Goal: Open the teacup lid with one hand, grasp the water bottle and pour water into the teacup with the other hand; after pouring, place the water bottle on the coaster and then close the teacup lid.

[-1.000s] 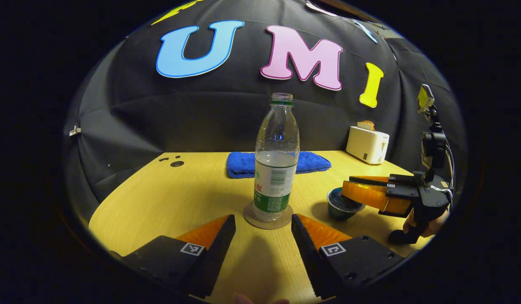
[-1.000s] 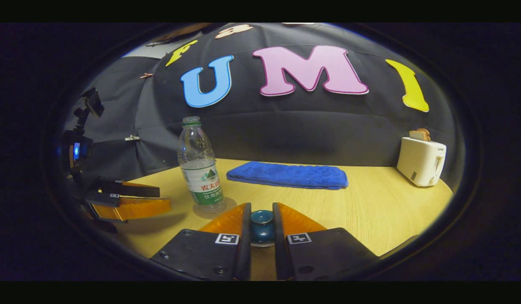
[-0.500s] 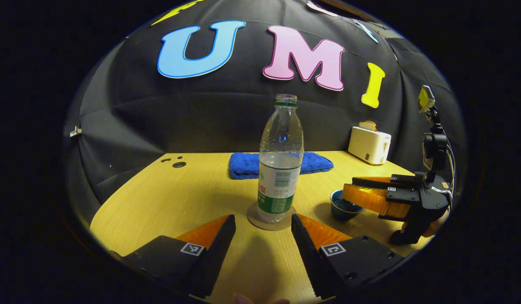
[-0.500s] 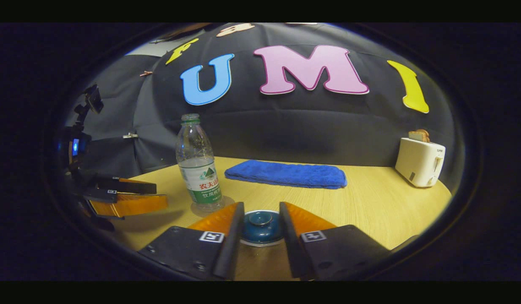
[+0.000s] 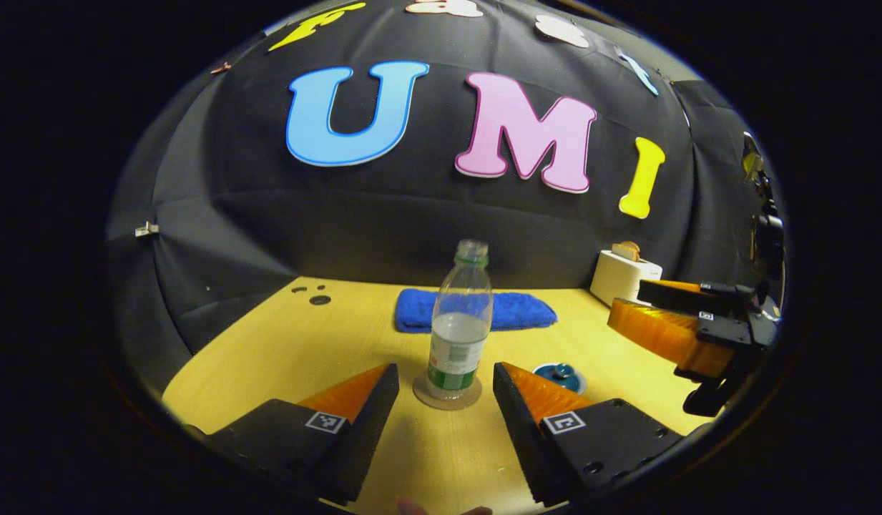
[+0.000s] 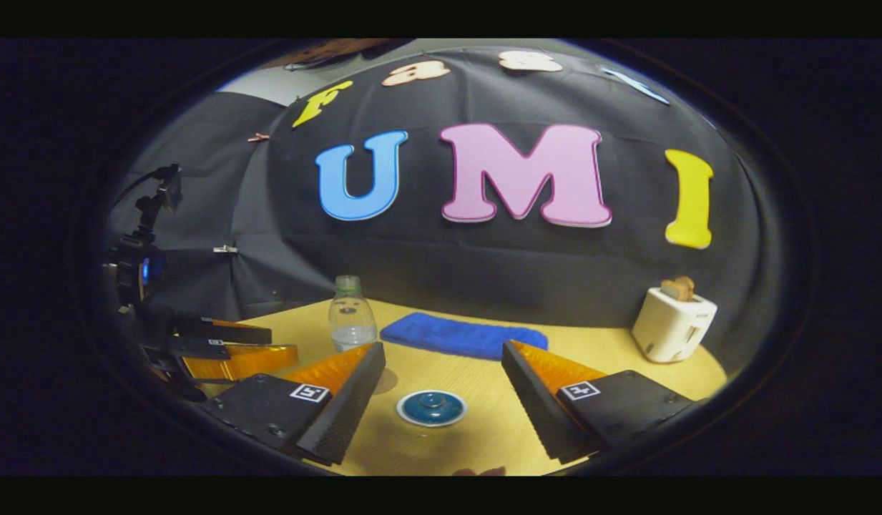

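With lid seated, round dark-blue ceramic teacup (image 6: 431, 408) lies at 12 o'clock between released right gripper (image 6: 444, 400); left gripper (image 5: 446, 386) also spread, empty.

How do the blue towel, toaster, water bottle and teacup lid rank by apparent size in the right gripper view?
1. Blue towel, the widest.
2. Toaster and water bottle: look alike, and the bottle is partly hidden by a finger, so unranked.
3. Teacup lid, smallest though nearest the camera.

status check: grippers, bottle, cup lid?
Left hand-held gripper open, empty. Right hand-held gripper open, raised above the teacup lid. Lid on the teacup, water bottle upright on the coaster. Nothing in the way.
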Action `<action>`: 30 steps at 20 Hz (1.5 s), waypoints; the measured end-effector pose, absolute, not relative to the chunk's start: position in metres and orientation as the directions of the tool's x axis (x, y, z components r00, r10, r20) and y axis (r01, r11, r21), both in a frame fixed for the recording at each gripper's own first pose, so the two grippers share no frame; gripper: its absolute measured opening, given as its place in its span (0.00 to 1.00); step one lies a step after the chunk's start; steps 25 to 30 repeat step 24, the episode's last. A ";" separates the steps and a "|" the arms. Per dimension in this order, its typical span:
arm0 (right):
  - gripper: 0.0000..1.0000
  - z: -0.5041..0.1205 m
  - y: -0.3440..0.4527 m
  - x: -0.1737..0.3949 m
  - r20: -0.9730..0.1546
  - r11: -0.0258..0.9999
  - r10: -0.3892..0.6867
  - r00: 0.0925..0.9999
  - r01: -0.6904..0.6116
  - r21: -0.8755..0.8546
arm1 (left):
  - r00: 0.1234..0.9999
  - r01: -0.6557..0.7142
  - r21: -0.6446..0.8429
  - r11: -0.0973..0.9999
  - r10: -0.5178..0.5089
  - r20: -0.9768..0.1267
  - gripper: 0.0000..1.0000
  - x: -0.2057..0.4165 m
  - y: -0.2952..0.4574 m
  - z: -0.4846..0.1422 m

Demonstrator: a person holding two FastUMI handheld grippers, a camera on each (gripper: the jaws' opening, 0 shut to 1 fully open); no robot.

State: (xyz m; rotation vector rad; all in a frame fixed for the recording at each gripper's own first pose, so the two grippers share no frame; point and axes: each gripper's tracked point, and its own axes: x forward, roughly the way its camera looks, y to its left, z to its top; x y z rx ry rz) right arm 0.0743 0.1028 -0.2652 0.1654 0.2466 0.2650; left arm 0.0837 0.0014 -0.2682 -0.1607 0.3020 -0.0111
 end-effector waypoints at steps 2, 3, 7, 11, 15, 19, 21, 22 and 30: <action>1.00 -0.229 0.091 0.072 -0.202 0.956 0.269 0.942 -0.235 0.178 | 0.961 -0.012 -0.158 0.987 -0.032 -0.273 0.84 0.078 -0.004 -0.233; 1.00 -0.211 0.083 0.072 -0.194 0.958 0.265 0.944 -0.235 0.165 | 0.964 -0.008 -0.152 0.988 -0.033 -0.263 0.84 0.074 -0.005 -0.217; 0.98 -0.146 0.060 0.071 -0.149 0.959 0.263 0.953 -0.241 0.150 | 0.974 0.017 -0.118 0.993 -0.043 -0.222 0.84 0.063 -0.008 -0.159; 0.98 -0.115 0.046 0.062 -0.142 0.957 0.271 0.952 -0.252 0.142 | 0.979 -0.004 -0.158 0.987 -0.028 -0.200 0.84 0.052 -0.013 -0.121; 0.98 -0.111 0.043 0.044 -0.168 0.950 0.294 0.941 -0.268 0.161 | 0.984 -0.029 -0.106 0.994 0.010 -0.180 0.84 0.039 -0.015 -0.104; 0.98 -0.116 0.040 0.031 -0.174 0.942 0.315 0.933 -0.285 0.178 | 0.982 -0.059 -0.078 0.995 0.044 -0.182 0.84 0.028 -0.022 -0.104; 0.98 -0.117 0.039 0.028 -0.168 0.939 0.321 0.932 -0.289 0.188 | 0.981 -0.074 -0.069 0.995 0.060 -0.184 0.84 0.025 -0.024 -0.105; 0.98 -0.117 0.038 0.026 -0.163 0.939 0.321 0.933 -0.290 0.186 | 0.981 -0.080 -0.065 0.995 0.067 -0.184 0.84 0.024 -0.025 -0.106; 0.98 -0.116 0.039 0.023 -0.152 0.935 0.331 0.931 -0.303 0.182 | 0.980 -0.095 -0.057 0.994 0.084 -0.180 0.84 0.022 -0.025 -0.104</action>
